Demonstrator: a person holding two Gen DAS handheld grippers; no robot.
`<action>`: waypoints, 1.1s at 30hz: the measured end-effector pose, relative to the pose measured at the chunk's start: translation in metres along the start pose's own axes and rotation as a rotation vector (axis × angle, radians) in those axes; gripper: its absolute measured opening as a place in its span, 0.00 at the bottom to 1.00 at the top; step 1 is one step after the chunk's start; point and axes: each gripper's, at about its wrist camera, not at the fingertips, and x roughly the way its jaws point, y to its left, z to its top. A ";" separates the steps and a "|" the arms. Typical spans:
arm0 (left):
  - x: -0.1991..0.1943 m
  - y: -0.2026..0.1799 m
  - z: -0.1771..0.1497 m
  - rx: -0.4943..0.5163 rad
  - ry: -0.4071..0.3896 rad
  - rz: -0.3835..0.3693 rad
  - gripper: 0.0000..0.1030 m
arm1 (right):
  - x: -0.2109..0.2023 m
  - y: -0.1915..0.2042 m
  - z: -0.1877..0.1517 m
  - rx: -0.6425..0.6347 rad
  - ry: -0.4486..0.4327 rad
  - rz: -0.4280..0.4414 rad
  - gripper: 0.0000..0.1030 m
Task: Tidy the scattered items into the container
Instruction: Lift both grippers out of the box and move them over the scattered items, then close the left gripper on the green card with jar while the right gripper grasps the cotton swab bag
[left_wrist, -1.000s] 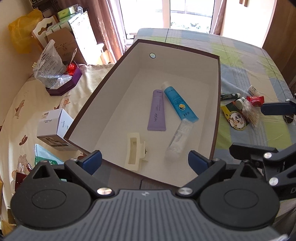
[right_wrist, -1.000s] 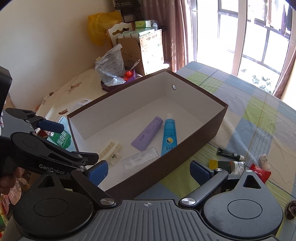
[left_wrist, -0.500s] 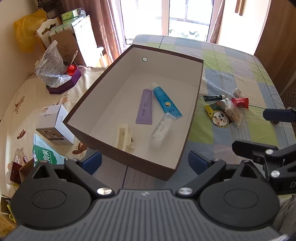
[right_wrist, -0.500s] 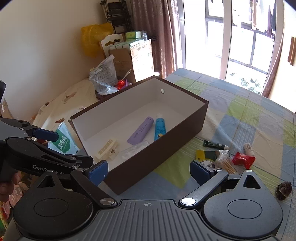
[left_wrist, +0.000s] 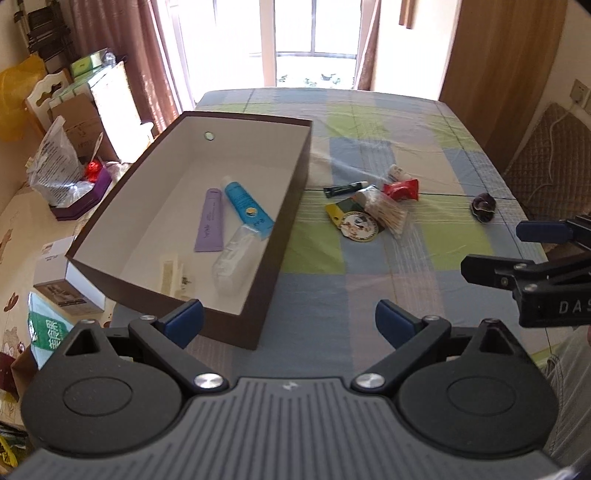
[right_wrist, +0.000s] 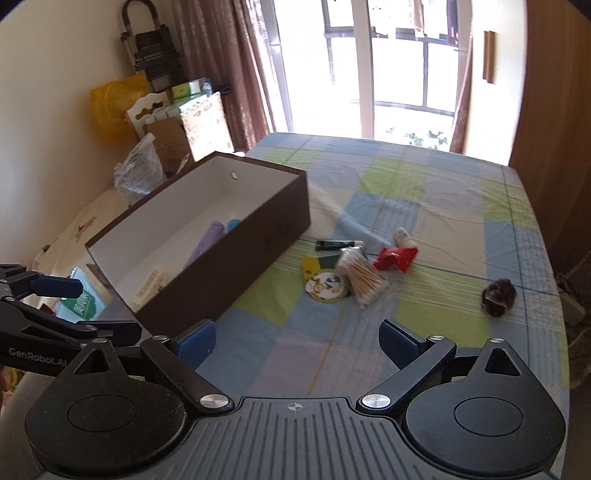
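The left gripper (left_wrist: 289, 323) sits at the bottom centre of its frame, blue-padded fingers spread wide with nothing between them, above the checked blue-and-green cloth (left_wrist: 369, 280). The right gripper (right_wrist: 296, 341) is likewise spread wide and empty at the bottom centre of its own view.

Just beyond the left gripper's left finger stands the dark brown rectangular cardboard box with a white interior (left_wrist: 282, 236), filling the centre left of the frame. Inside it lie a lilac tube (left_wrist: 210, 225), a blue tube (left_wrist: 247, 210), a clear plastic tube (left_wrist: 231, 266) and a cream hair clip (left_wrist: 171, 275).

On the cloth right of the box, mid-frame, the loose items cluster: a thin dark green tube (left_wrist: 343, 188), a bundle of cotton swabs (left_wrist: 388, 214), a round yellow-green badge (left_wrist: 356, 225), a red packet (left_wrist: 402, 189) and a small white bottle (left_wrist: 397, 171). A dark brown scrunchie (left_wrist: 483, 206) lies apart, further right.
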 end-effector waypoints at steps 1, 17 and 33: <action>0.002 -0.006 0.000 0.013 -0.003 -0.006 0.95 | -0.001 -0.008 -0.003 0.014 0.005 -0.012 0.97; 0.078 -0.049 0.007 0.071 0.037 -0.044 0.89 | 0.048 -0.094 -0.044 0.018 0.095 -0.036 0.97; 0.177 -0.063 0.031 0.096 0.135 -0.051 0.81 | 0.141 -0.126 -0.017 -0.169 0.114 0.094 0.94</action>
